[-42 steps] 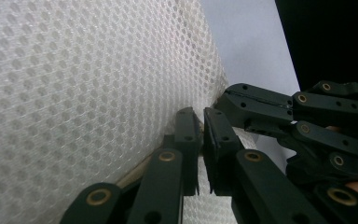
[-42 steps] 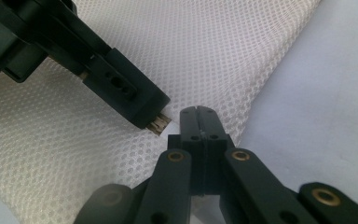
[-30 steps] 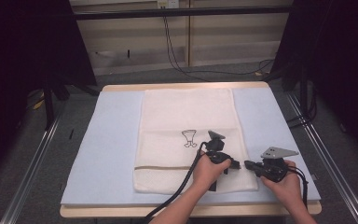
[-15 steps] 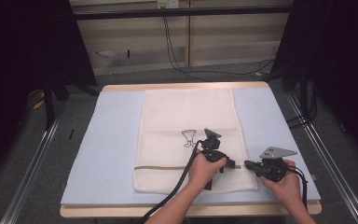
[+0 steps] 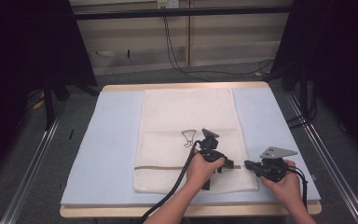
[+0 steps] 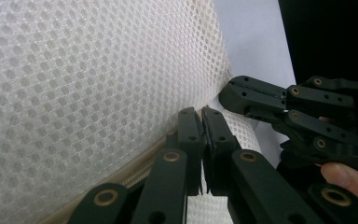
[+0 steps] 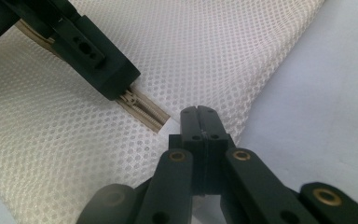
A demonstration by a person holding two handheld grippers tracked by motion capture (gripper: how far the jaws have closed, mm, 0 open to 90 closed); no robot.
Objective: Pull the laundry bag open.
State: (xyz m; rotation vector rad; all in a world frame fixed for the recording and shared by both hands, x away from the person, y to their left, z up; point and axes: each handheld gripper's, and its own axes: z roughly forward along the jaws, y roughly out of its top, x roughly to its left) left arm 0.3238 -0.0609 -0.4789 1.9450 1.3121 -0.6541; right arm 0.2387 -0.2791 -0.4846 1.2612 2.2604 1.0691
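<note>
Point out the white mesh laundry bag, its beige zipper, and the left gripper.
white mesh laundry bag (image 5: 189,112), high view, bare upper mesh panel.
beige zipper (image 7: 145,109), right gripper view, exposed teeth near its end.
left gripper (image 6: 201,122), left gripper view, between its closed fingertips.

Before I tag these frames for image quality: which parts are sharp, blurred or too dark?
High view: even light on the mesh bag and blue mat, while the surroundings sink into black. Left gripper view: the mesh is crisp at the middle and soft toward the top left. Right gripper view: the zipper is sharp, its own jaws slightly soft at the bottom.
</note>
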